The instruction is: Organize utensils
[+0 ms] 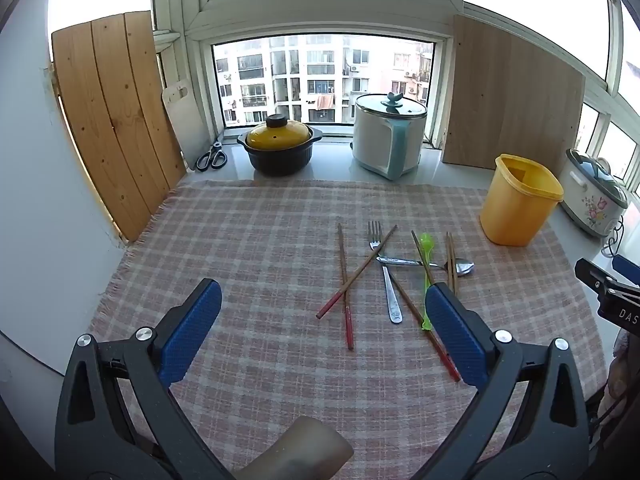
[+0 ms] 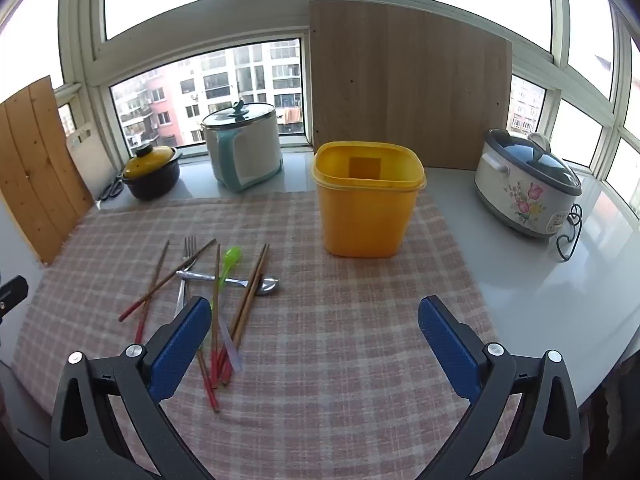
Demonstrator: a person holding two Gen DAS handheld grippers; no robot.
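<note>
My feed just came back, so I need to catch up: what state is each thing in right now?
Left hand-held gripper: open, empty.
Right hand-held gripper: open, empty.
Yellow bin: upright, lidless, nothing visible inside.
Chopsticks: scattered, some crossed, on the cloth.
Fork: flat, under a chopstick.
Metal spoon: flat, under chopsticks.
Green spoon: flat.
Clay pot: lidded.
White cooker: lidded.
Floral cooker: lidded.

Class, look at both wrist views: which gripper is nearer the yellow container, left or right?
Right. The right gripper faces the yellow container just ahead. The left gripper sits farther back, with the container off to its right.
</note>
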